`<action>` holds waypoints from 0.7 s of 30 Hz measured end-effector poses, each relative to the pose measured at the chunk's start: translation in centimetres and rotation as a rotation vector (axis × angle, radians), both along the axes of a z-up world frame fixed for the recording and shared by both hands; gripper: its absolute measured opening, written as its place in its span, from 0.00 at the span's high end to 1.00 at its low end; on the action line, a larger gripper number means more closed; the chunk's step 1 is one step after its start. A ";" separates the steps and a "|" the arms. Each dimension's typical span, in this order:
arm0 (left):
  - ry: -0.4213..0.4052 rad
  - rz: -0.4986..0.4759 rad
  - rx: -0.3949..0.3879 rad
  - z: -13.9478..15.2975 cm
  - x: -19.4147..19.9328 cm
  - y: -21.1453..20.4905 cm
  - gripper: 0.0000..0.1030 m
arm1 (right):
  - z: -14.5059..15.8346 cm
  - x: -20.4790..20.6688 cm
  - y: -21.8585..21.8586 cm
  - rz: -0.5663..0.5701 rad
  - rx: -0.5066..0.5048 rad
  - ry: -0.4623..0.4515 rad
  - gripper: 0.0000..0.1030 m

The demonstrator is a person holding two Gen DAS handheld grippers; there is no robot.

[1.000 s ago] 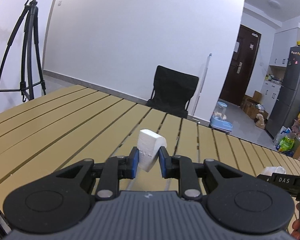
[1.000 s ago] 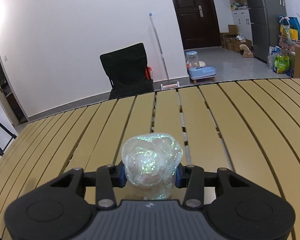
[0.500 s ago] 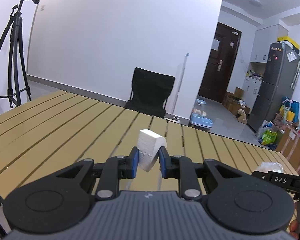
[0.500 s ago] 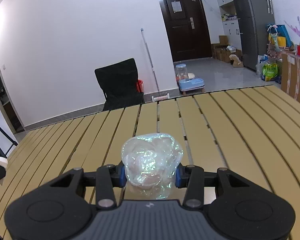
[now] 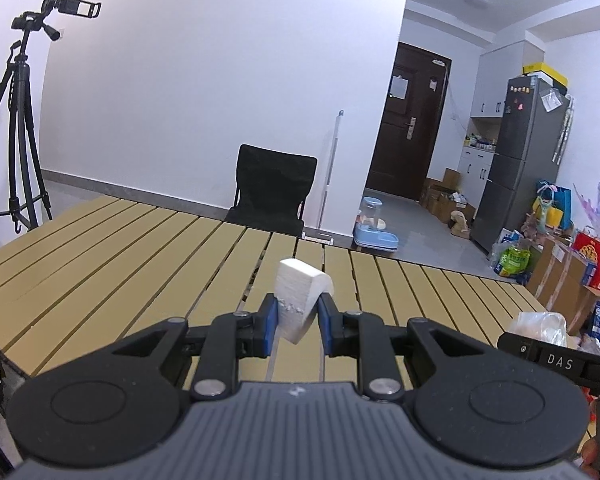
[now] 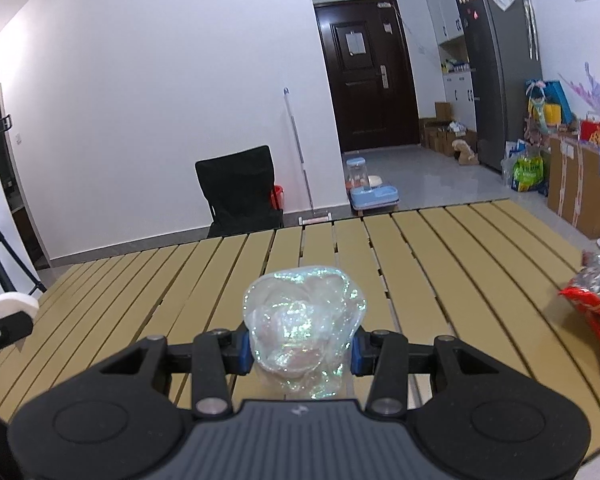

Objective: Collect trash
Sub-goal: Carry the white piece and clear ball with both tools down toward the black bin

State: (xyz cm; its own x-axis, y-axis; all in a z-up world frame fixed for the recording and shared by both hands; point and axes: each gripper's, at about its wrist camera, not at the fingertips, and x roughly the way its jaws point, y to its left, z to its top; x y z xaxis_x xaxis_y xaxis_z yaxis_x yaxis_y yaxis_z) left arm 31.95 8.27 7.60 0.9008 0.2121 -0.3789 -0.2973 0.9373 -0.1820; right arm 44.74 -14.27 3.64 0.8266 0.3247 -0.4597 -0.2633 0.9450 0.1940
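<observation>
The right gripper [image 6: 298, 354] held a shiny plastic wad [image 6: 305, 326] above the slatted table [image 6: 440, 264] — a red wrapper [image 6: 596, 312] lay at three o'clock.

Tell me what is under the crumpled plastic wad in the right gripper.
Under the crumpled plastic wad, clamped in the right gripper, only tan table slats show. The wad and gripper body hide the strip directly beneath.
</observation>
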 end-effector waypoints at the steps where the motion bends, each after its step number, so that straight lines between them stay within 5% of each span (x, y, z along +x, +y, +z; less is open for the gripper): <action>1: 0.001 -0.003 0.001 0.1 -0.4 -0.3 0.79 | 0.2 -0.6 -0.2 0.003 -0.002 -0.006 0.60; 21: 0.002 -0.074 0.042 0.5 -10.5 -4.5 0.79 | 1.1 -14.2 -5.4 0.047 -0.031 -0.103 0.60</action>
